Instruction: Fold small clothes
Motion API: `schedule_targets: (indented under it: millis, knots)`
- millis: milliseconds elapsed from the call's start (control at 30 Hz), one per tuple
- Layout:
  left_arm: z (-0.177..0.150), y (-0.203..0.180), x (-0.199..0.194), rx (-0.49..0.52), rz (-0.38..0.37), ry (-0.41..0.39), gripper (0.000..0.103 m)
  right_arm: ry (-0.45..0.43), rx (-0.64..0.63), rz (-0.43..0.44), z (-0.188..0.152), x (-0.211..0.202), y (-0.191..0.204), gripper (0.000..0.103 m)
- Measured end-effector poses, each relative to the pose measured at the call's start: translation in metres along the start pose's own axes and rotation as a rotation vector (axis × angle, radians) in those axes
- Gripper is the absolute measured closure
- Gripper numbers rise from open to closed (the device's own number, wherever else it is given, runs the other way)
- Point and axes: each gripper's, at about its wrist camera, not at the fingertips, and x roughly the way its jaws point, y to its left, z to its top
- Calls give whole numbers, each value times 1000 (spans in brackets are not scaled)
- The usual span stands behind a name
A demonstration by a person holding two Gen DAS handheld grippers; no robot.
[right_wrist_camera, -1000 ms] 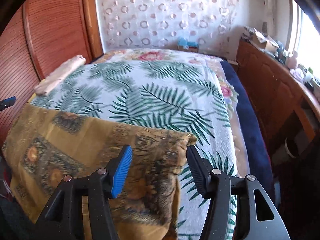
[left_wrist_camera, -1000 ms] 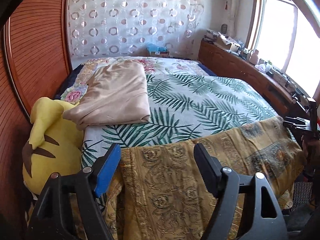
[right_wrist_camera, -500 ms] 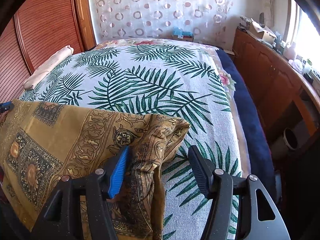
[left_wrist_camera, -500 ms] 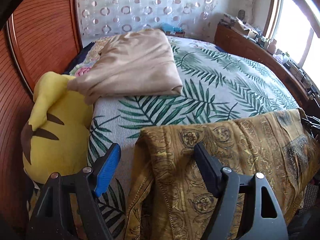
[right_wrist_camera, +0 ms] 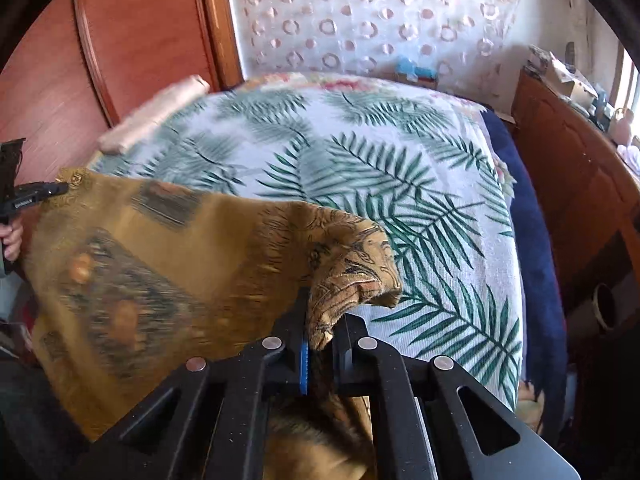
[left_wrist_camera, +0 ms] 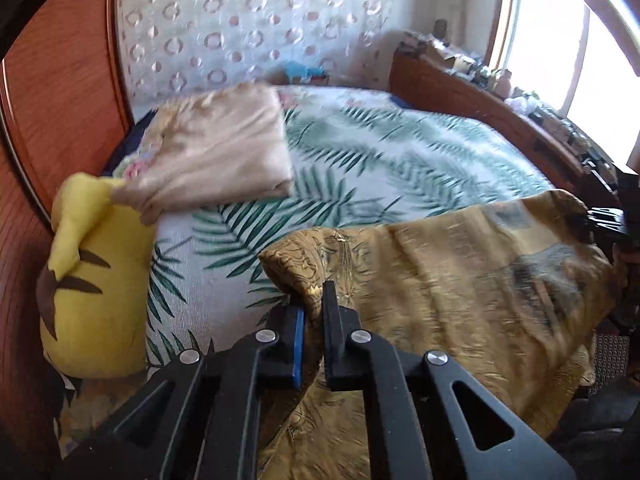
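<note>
A mustard-gold patterned cloth (left_wrist_camera: 460, 280) lies over the near edge of the bed, stretched between my two grippers. My left gripper (left_wrist_camera: 314, 304) is shut on the cloth's left corner, which bunches up above the jaws. My right gripper (right_wrist_camera: 324, 320) is shut on the cloth's (right_wrist_camera: 160, 264) right corner, which folds over its fingertips. The right gripper also shows at the far right of the left wrist view (left_wrist_camera: 608, 220), and the left one at the far left of the right wrist view (right_wrist_camera: 32, 196).
The bed has a palm-leaf cover (left_wrist_camera: 380, 160). A folded beige blanket (left_wrist_camera: 216, 156) lies at its far left, above a yellow plush toy (left_wrist_camera: 92, 280). A wooden panel wall (right_wrist_camera: 140, 40) stands to the left. A wooden sideboard (right_wrist_camera: 572, 184) with clutter runs along the right.
Both grippers went from open to shut, each on a corner of the gold cloth. The cloth's corners have bunched up and its edge has lifted off the bed.
</note>
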Motion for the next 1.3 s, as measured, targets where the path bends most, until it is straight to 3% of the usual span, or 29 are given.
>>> schedule_targets:
  millis: [233,333,533,667,900,1067,1300]
  knots:
    - [30,-27,-120,40,-39,-272,95,-164,-91,-49,24,-106,23,97]
    - [49,-38,-162,85,-18,-373,95,-248,-158,-133,35,-158,36,97]
    - [83,-31,-222,71,-36,-522,95,-399,-215,-195,67,-255,49,97]
    - [97,-23,-243,77,20,-593,95,-429,-248,-255,86,-293,52,97]
    - [129,-13,-245,50,36,-643,95,-459,-275,-292,107,-299,61,97]
    - [149,-4,-236,37,69,-651,95,-480,-280,-294,116,-273,67,97]
    - [159,23,-132,13,117,-515,95,-385,-239,-269,115,-184,31,97]
